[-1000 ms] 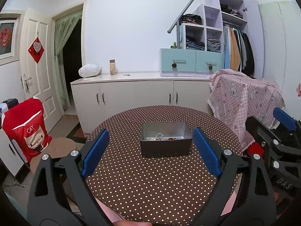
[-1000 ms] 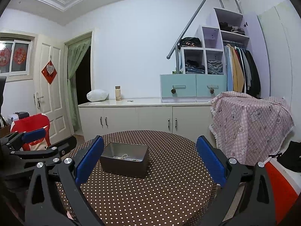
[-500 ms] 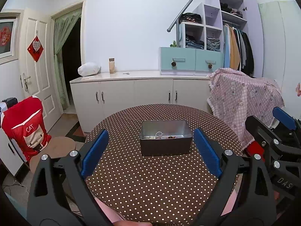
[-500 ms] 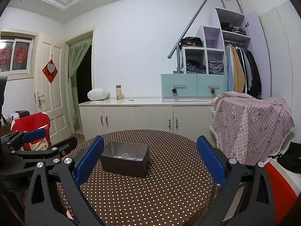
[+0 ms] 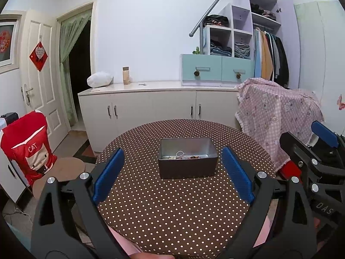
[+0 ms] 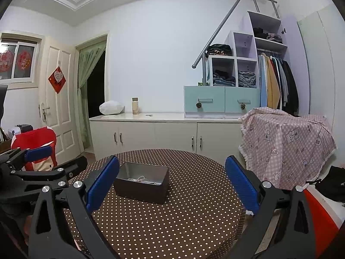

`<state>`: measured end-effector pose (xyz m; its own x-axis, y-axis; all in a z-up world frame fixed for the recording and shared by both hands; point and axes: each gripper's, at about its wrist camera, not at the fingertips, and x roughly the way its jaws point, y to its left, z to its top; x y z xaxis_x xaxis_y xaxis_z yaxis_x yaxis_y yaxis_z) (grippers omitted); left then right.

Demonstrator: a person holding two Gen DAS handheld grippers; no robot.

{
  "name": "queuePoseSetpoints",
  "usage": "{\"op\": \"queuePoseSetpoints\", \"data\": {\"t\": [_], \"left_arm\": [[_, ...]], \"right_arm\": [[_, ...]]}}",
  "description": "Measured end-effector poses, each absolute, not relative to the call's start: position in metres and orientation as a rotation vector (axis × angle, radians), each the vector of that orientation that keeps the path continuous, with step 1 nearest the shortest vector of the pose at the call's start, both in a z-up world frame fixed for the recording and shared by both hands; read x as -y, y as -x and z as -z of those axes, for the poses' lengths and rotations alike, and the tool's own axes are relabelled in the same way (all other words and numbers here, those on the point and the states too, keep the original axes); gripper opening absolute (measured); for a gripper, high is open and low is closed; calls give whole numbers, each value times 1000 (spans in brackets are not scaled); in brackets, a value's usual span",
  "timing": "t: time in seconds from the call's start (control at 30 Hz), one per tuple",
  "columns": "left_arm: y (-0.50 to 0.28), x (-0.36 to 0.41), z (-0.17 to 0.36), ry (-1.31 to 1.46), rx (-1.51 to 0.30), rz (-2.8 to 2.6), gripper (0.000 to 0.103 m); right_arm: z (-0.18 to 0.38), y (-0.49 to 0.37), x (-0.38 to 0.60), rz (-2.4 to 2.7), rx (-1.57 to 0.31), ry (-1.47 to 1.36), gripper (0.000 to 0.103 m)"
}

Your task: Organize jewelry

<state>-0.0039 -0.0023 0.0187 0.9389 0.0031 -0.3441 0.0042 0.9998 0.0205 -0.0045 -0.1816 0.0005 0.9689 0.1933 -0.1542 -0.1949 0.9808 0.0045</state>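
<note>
A dark metal box [image 5: 187,158] stands near the middle of a round table with a brown polka-dot cloth [image 5: 172,205]. Tangled jewelry [image 5: 183,155] lies on the box floor, also visible as pale loops of jewelry [image 6: 141,179] in the right wrist view. My left gripper [image 5: 172,176] is open, held above the table's near side, the box beyond and between its blue pads [image 5: 107,174]. My right gripper [image 6: 171,185] is open too, with the box [image 6: 141,182] ahead and toward its left finger. Neither holds anything.
A white cabinet [image 5: 151,105] with a bottle and a bag runs along the far wall. A chair under a pink cloth [image 5: 278,116] stands right of the table, a red-covered chair [image 5: 28,146] left. Each gripper shows at the edge of the other's view.
Both views shift only slightly; the box sits a little higher in the left wrist view. Both grippers stay open and nothing was picked up.
</note>
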Motion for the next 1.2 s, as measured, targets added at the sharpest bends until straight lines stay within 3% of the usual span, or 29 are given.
{"op": "queuePoseSetpoints", "data": {"t": [1.2], "left_arm": [[2, 2, -20, -22, -358, -1, 90]], "right_arm": [[-1, 4, 183, -195, -161, 3, 95]]}}
